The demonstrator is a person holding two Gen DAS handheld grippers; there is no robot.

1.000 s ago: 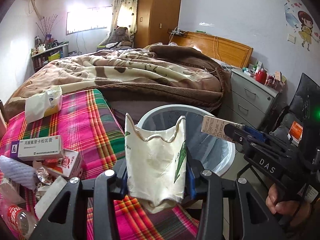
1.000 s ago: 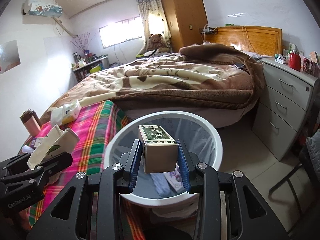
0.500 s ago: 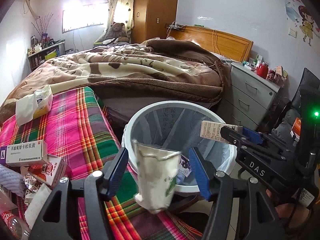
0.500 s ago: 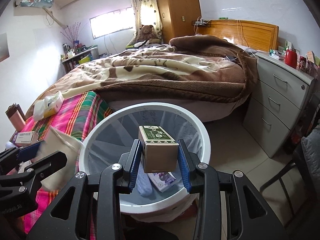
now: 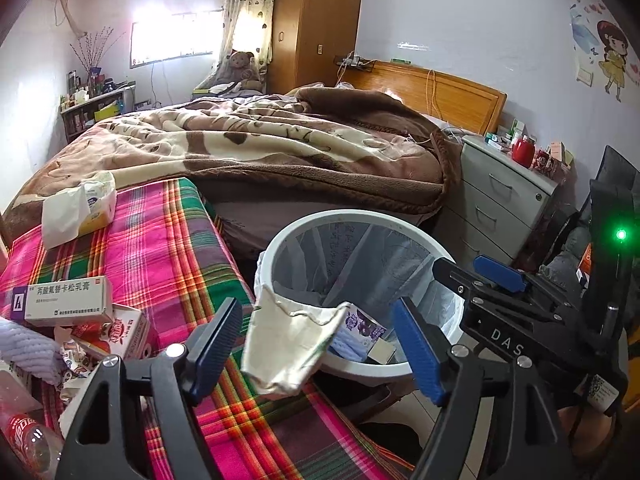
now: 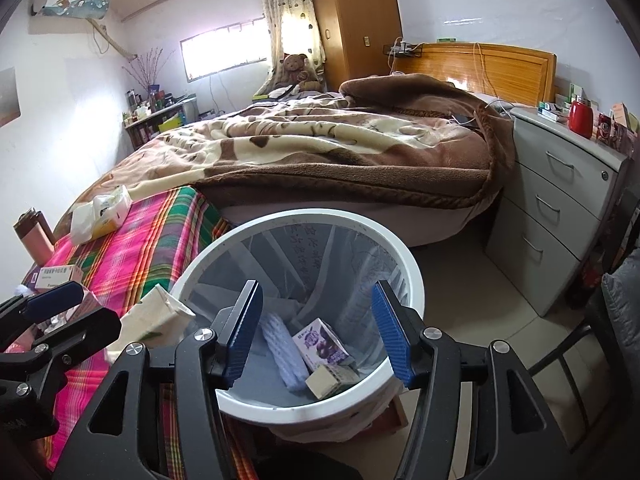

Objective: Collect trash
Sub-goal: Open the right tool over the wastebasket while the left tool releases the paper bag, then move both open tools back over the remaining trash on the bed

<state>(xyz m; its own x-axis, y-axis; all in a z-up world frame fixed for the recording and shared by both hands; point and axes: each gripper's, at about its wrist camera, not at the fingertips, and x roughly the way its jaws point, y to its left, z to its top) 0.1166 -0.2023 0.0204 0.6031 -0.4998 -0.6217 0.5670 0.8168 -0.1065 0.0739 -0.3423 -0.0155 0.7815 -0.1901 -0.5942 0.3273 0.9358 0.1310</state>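
A white round trash bin [image 5: 280, 240] [image 6: 404, 256] with a clear liner stands beside the plaid-covered table. My left gripper [image 5: 320, 344] is open; a crumpled cream paper cup [image 5: 286, 344] hangs loose between its fingers at the bin's near rim, also seen in the right wrist view [image 6: 148, 318]. My right gripper [image 6: 318, 332] is open and empty above the bin. The small tan box [image 6: 330, 380] lies at the bin's bottom beside a purple carton [image 6: 320, 346] and a white foam piece [image 6: 282, 348].
The plaid cloth [image 5: 152, 248] holds a white medicine box [image 5: 66, 300], a red-and-white carton [image 5: 116, 332], wrappers, a tissue pack [image 5: 80, 208] and a bottle [image 5: 24, 436]. A bed [image 6: 320, 148] lies behind; a grey drawer unit [image 6: 560, 208] stands at the right.
Both grippers opened. The tan box dropped from my right gripper into the bin. The paper cup slipped free of my left gripper's pads and tilts toward the bin.
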